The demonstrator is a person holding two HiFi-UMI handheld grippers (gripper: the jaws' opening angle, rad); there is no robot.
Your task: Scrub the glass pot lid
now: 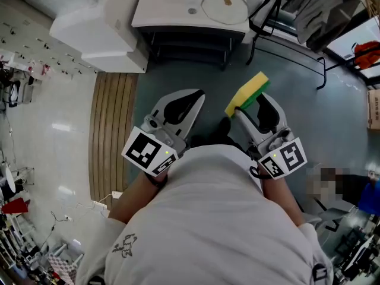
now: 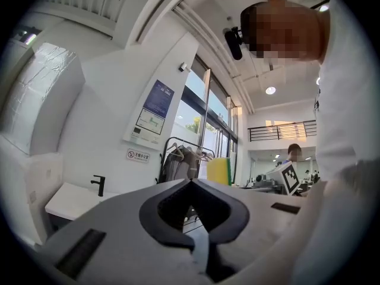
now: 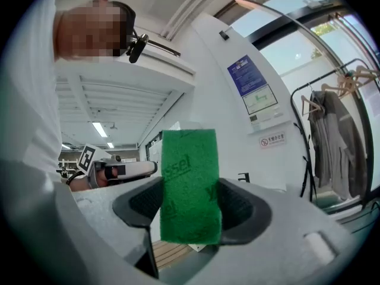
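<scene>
The glass pot lid [image 1: 224, 6] lies flat on the white sink counter [image 1: 172, 10] far ahead of me, its brown knob up. My right gripper [image 1: 249, 103] is held close to my chest, shut on a yellow sponge with a green scouring face [image 1: 248, 92]. In the right gripper view the green face [image 3: 190, 186] stands upright between the pads. My left gripper [image 1: 199, 94] is beside it at the left, shut and empty, its jaw tips meeting [image 2: 191, 181]. Neither gripper is near the lid.
A black faucet [image 2: 98, 184] stands on the sink counter. A wooden slatted mat [image 1: 111, 135] lies on the floor at the left, by a white cabinet [image 1: 101, 28]. A clothes rack with hanging garments [image 1: 320, 16] stands at the right of the sink.
</scene>
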